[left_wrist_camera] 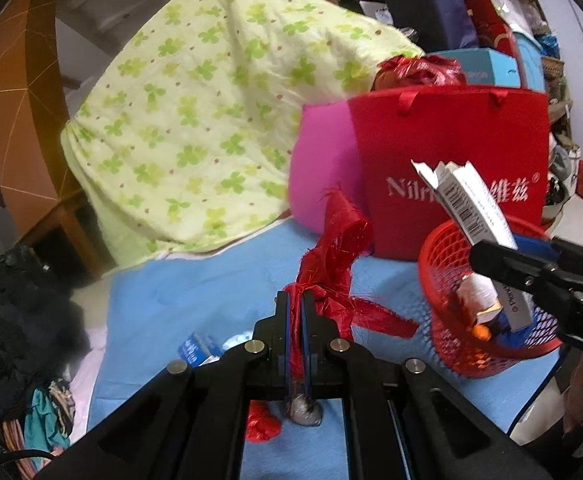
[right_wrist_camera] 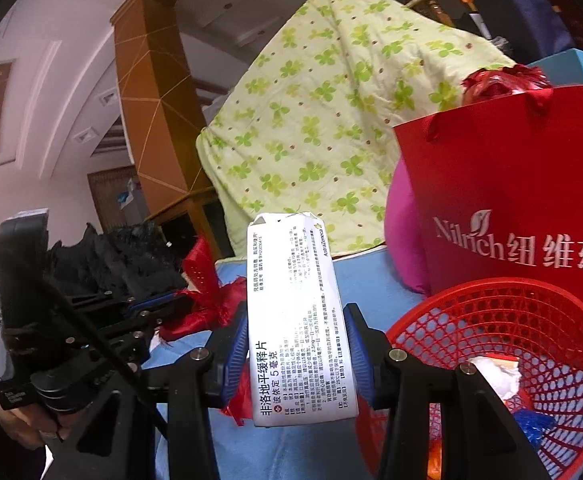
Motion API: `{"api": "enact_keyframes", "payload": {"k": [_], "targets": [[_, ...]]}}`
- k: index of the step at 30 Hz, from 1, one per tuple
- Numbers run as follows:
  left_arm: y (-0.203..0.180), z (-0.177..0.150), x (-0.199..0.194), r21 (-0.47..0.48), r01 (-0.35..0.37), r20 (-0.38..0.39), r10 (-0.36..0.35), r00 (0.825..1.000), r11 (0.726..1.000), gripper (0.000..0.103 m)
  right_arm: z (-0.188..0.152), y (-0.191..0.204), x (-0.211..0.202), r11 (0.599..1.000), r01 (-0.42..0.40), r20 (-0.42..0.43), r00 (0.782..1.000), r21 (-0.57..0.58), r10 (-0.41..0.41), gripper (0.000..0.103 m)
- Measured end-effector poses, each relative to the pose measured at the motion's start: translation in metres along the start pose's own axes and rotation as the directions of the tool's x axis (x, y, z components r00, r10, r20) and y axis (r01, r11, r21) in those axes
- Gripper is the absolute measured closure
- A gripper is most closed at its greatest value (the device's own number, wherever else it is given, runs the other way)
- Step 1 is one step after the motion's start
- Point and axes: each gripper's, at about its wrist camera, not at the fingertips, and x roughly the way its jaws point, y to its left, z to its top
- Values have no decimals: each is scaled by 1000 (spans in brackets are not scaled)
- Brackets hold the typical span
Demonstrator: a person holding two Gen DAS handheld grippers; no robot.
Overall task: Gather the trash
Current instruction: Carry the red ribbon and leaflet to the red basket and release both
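My left gripper (left_wrist_camera: pixel 301 300) is shut on a frayed red ribbon (left_wrist_camera: pixel 337 256) and holds it above the blue sheet (left_wrist_camera: pixel 195 296). It also shows at the left of the right wrist view (right_wrist_camera: pixel 171 300) with the ribbon (right_wrist_camera: pixel 207 300). My right gripper (right_wrist_camera: pixel 297 344) is shut on a white medicine box (right_wrist_camera: pixel 297 320) with Chinese print. In the left wrist view the box (left_wrist_camera: pixel 471 208) hangs over the red mesh basket (left_wrist_camera: pixel 443 256), which holds white paper and other scraps. The basket (right_wrist_camera: pixel 531 316) lies to the right of the box.
A red Nilrich bag (left_wrist_camera: pixel 451 140), a pink cushion (left_wrist_camera: pixel 323 160) and a green clover quilt (left_wrist_camera: pixel 211 120) stand behind the basket. A small red scrap (left_wrist_camera: pixel 261 426), a silvery wad (left_wrist_camera: pixel 305 412) and a blue packet (left_wrist_camera: pixel 193 350) lie on the sheet. Dark clothing (left_wrist_camera: pixel 23 320) lies at the left.
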Motion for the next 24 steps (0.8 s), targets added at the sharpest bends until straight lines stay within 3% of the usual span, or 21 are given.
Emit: {"api": "enact_keyframes", "payload": {"k": [7,15,19,24], "targets": [[-16,18,-9,23,22,37,-23,999,1000,98,3,-17,-16,998,34,45,998,49,-36,54],[-31,39,-18,22,94,87,-95,992,995,98,8,-43,-36,990,72,100,991,123,-84,54],[-41,47,-20,15,139,106,-140,984,990,98,9,-56,-43,982,94,112,987,164,-113,54],[-57,54,-15,4,236,132,-235,963,972,97,8,-71,-46,967,133,98,983,217,-157,54]]}}
